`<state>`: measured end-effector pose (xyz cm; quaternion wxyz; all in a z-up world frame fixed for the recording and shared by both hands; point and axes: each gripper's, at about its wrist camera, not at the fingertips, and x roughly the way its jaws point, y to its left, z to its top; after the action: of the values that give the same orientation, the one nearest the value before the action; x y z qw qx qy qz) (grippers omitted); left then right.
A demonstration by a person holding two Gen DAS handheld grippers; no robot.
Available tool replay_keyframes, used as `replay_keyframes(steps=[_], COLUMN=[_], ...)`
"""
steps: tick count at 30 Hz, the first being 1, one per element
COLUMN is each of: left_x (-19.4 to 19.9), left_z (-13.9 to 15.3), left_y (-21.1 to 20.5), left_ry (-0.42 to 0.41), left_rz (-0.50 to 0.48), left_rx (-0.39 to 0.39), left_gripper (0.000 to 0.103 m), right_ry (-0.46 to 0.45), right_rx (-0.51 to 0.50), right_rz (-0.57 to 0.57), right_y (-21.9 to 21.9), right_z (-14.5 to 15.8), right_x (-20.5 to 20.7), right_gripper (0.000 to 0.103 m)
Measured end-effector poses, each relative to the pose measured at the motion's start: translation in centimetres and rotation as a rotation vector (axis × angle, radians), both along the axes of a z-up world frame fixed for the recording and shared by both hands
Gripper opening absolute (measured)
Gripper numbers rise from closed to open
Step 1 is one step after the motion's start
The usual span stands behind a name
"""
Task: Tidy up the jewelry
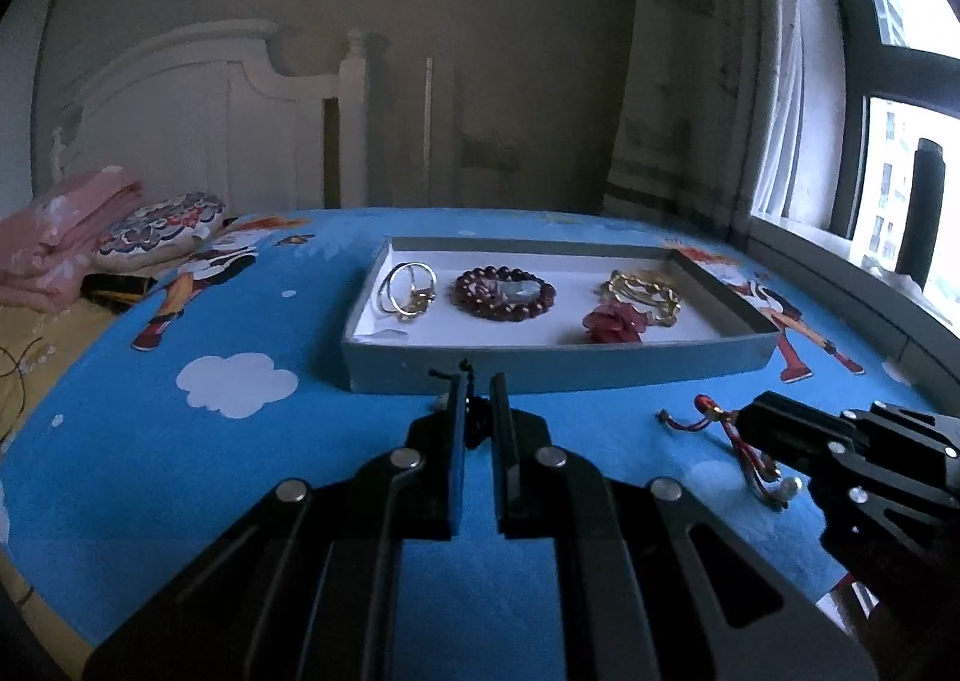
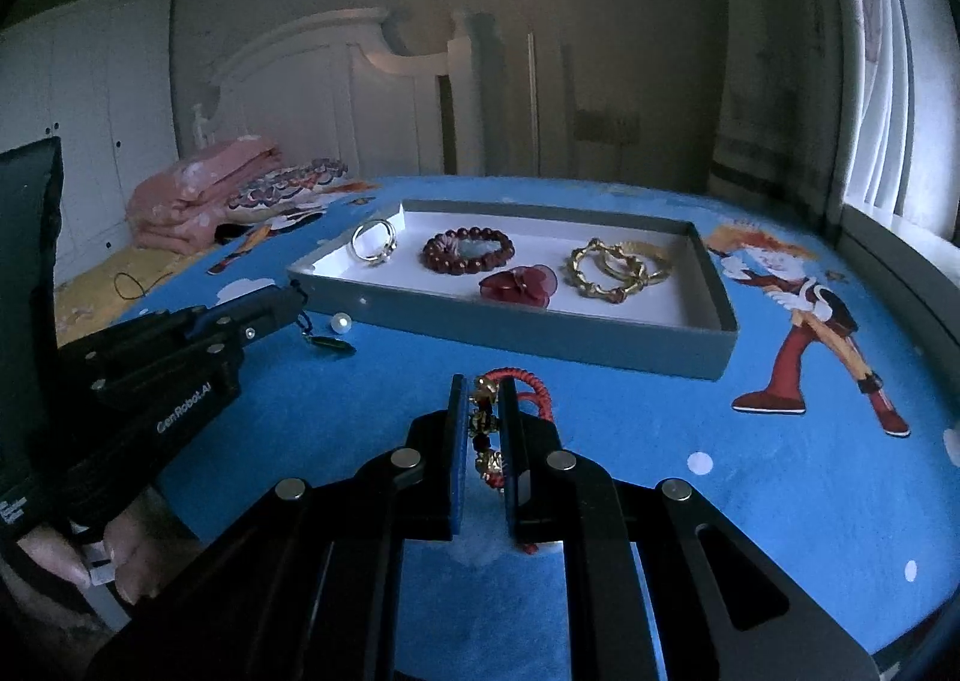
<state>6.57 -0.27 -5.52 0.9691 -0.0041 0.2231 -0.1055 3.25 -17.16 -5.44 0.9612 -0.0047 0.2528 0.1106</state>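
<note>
A grey tray (image 1: 540,366) (image 2: 540,328) with a white floor sits on the blue bedsheet. In it lie silver rings (image 1: 408,291) (image 2: 375,240), a dark red bead bracelet (image 1: 504,294) (image 2: 468,249), gold bangles (image 1: 645,291) (image 2: 618,264) and a red flower piece (image 1: 612,324) (image 2: 519,285). Just before the tray's near wall, my left gripper (image 1: 477,381) (image 2: 294,297) is shut on a dark cord (image 1: 477,423) (image 2: 307,321). A dark pendant (image 2: 330,345) and a white pearl (image 2: 341,323) sit below its tips. My right gripper (image 2: 483,381) (image 1: 757,411) is shut on a red cord bracelet (image 2: 489,429) (image 1: 720,423) with gold beads.
Folded pink bedding (image 1: 54,237) (image 2: 192,201) and a patterned pillow (image 1: 156,231) lie far left by the white headboard (image 1: 198,99). A window and sill (image 1: 840,261) run along the right. A hand (image 2: 90,555) holds the left gripper's handle.
</note>
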Motion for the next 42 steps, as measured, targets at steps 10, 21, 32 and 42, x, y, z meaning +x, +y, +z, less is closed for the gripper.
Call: replay_keyframes(steps=[10, 21, 32, 42], left_x=[-1.4, -1.5, 0.0, 4.5], left_z=[0.7, 1.1, 2.9, 5.4], left_y=[-0.6, -0.6, -1.2, -2.3], left_ry=[-0.069, -0.083, -0.097, -0.087], left_rz=[-0.004, 0.005, -0.002, 0.016], left_rx=[0.032, 0.037, 0.052, 0.067], left_gripper=[0.007, 0.008, 0.008, 0.008], right_ry=[-0.058, -0.089, -0.133, -0.125], right_rx=[-0.008, 0.008, -0.021, -0.047], right_rz=[-0.014, -0.049, -0.065, -0.081], right_y=[0.2, -0.4, -0.7, -1.6], right_z=[0.9, 2.2, 4.5, 5.9], right_x=[-1.4, -1.4, 0.7, 4.6], right_gripper=[0.01, 0.01, 0.01, 0.01])
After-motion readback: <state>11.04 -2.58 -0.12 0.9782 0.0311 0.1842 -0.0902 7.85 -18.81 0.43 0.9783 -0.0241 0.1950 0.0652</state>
